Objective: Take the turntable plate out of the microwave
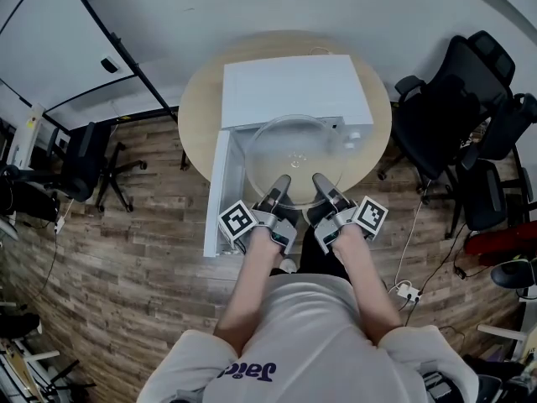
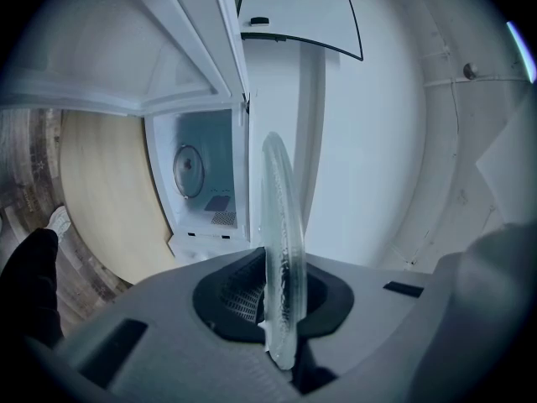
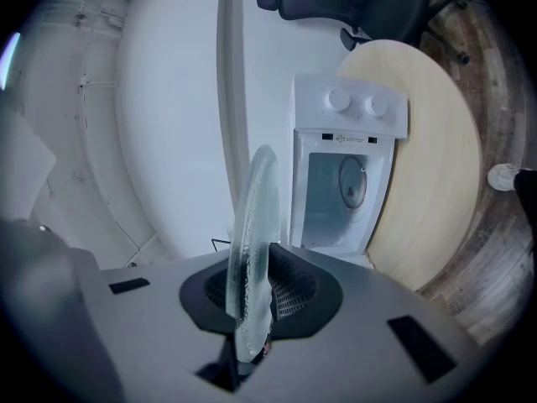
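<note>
The clear glass turntable plate (image 1: 294,148) hangs level outside the front of the white microwave (image 1: 289,86), held by its near rim. My left gripper (image 1: 279,185) is shut on the rim's left part and my right gripper (image 1: 324,183) on its right part. In the left gripper view the plate (image 2: 280,242) shows edge-on, clamped in the gripper (image 2: 281,330), with the microwave's cavity (image 2: 205,175) beyond it. The right gripper view shows the same: the plate's edge (image 3: 254,233) is pinched in the gripper (image 3: 250,330), and the microwave (image 3: 344,175) stands behind with two knobs.
The microwave door (image 1: 215,193) is swung open at the left, past the edge of the round wooden table (image 1: 200,112). Black office chairs (image 1: 466,99) crowd the right, another chair (image 1: 84,159) stands at the left. A power strip (image 1: 407,290) lies on the wood floor.
</note>
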Action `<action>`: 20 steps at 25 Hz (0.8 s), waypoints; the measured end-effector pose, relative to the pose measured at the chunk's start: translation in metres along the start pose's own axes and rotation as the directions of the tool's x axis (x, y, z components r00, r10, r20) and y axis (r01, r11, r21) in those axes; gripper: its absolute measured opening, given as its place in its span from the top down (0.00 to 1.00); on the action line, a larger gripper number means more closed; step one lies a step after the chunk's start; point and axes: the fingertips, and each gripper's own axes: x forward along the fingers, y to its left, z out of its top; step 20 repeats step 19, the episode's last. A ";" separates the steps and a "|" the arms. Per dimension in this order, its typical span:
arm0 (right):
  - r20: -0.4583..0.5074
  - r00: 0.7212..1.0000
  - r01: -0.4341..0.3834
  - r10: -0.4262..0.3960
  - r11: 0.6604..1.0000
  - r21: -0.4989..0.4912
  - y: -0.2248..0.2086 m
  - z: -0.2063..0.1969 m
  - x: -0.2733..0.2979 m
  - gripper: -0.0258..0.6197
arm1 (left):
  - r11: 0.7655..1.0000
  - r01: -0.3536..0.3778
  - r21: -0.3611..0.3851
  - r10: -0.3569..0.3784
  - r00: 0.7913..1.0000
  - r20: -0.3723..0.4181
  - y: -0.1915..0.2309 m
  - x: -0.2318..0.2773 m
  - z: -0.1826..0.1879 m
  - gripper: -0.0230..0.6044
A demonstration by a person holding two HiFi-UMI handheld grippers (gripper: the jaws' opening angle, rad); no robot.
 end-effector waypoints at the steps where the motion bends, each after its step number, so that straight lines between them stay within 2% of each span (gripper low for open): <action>1: 0.001 1.000 0.001 -0.001 1.000 -0.001 0.000 0.000 0.000 0.90 | 1.000 0.001 0.000 -0.001 1.000 -0.002 0.000 0.000 0.000 0.91; 20: -0.005 1.000 -0.005 0.005 1.000 -0.017 0.002 0.003 0.003 0.90 | 1.000 0.013 -0.006 -0.013 1.000 0.000 -0.002 0.004 0.001 0.91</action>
